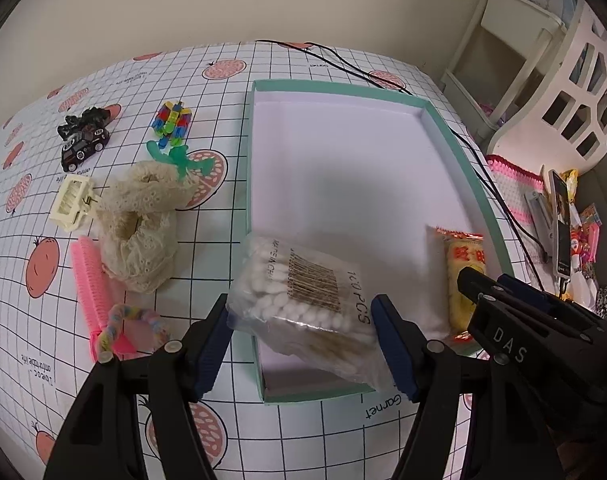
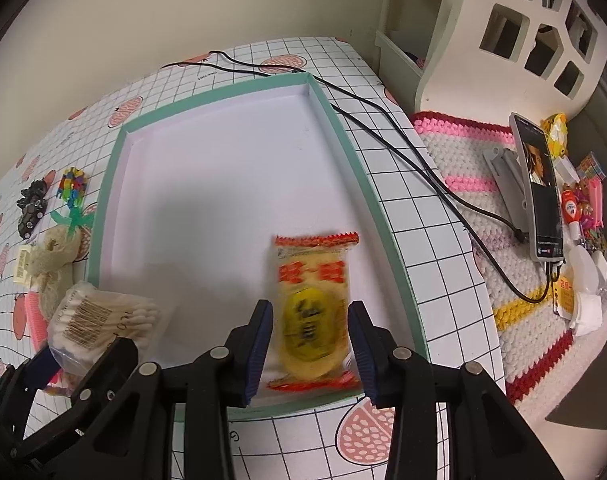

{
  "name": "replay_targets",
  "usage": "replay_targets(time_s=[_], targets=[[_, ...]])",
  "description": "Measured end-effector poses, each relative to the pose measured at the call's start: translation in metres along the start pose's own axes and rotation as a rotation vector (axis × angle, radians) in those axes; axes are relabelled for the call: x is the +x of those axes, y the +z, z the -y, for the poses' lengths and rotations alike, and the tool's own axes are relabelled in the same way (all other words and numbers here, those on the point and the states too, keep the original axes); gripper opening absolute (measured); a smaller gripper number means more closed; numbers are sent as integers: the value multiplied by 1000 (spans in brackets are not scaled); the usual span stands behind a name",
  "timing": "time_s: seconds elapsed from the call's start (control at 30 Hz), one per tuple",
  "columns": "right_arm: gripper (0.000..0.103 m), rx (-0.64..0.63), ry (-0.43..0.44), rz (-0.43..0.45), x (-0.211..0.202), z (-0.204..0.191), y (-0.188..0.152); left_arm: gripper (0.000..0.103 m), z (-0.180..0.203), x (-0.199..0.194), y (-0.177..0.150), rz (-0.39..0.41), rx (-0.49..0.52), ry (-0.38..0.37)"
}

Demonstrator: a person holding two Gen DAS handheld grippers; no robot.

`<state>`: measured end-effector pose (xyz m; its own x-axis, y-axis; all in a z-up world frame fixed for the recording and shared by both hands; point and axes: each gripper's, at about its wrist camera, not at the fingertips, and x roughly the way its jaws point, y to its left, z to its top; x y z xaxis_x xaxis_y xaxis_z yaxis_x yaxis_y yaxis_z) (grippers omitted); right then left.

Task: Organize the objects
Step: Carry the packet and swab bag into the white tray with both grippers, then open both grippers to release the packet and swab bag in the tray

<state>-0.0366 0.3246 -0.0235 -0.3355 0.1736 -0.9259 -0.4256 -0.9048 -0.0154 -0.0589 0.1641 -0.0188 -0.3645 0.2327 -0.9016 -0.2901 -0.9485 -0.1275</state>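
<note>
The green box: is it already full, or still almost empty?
Almost empty. The green box shows a bare white floor; only the snack packet and the cotton swab bag, each between gripper fingers, are over it.

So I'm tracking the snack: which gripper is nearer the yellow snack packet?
Right. The right gripper straddles the yellow snack packet over the tray; the left gripper holds the cotton swab bag alongside.

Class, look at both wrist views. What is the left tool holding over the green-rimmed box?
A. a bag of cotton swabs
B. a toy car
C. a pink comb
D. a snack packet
A. The left tool has the bag of cotton swabs between its fingers over the box; the snack packet sits between the right tool's fingers.
</note>
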Motion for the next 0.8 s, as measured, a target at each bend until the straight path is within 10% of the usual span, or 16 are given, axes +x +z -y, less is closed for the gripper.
replay_targets(time_s=[0.8], targets=[[47,8,10,25,-5,-5,-2,71,-26,-15,5,31,-113,-100]])
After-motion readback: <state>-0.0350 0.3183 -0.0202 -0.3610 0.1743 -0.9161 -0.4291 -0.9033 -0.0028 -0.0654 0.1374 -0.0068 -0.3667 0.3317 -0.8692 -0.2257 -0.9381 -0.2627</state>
